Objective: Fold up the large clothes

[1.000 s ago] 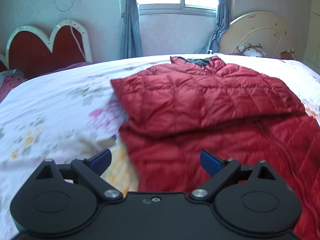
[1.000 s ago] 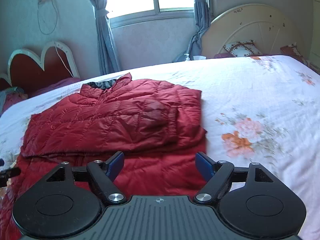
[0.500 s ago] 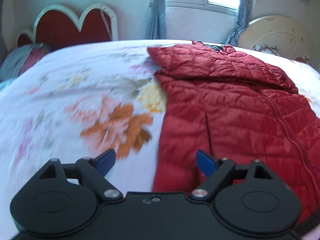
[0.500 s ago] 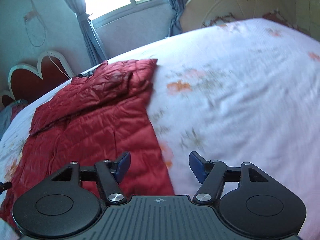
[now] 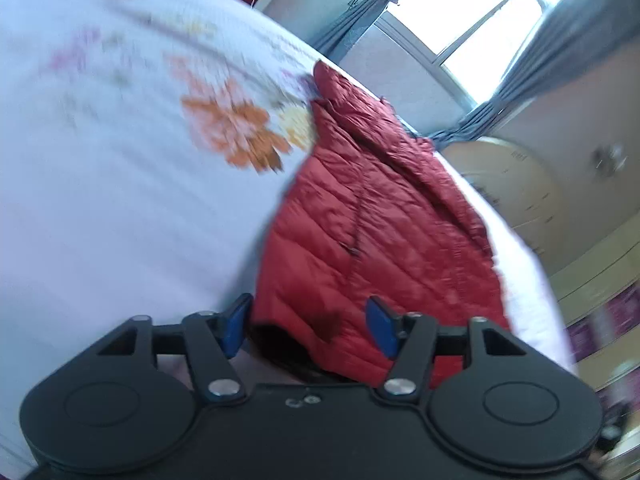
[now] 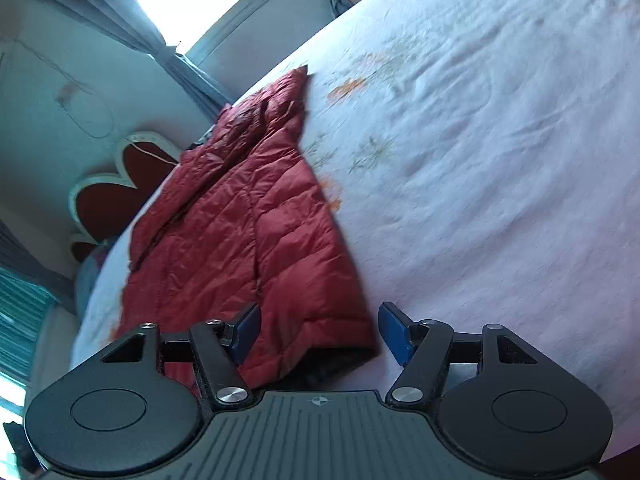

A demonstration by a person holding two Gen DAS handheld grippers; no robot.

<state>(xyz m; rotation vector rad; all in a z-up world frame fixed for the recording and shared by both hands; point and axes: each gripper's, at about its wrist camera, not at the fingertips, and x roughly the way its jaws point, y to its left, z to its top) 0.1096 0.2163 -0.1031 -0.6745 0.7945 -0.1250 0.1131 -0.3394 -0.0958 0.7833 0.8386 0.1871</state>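
I am closing my left tongs (image 5: 308, 326) and right tongs (image 6: 318, 330), both gaping and empty, around the near hem corners of the red jacket (image 6: 248, 232) lying on the bed (image 6: 500, 160).

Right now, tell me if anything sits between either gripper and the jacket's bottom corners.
Nothing visible does. The left gripper and right gripper each straddle a hem corner of the red down jacket, jaws open; the left's have just been closing.

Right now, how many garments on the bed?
1: a red jacket lying flat on the floral sheet, its hem corners nearest the two cameras. Nothing else shows, though bedding beyond the frames is out of sight.
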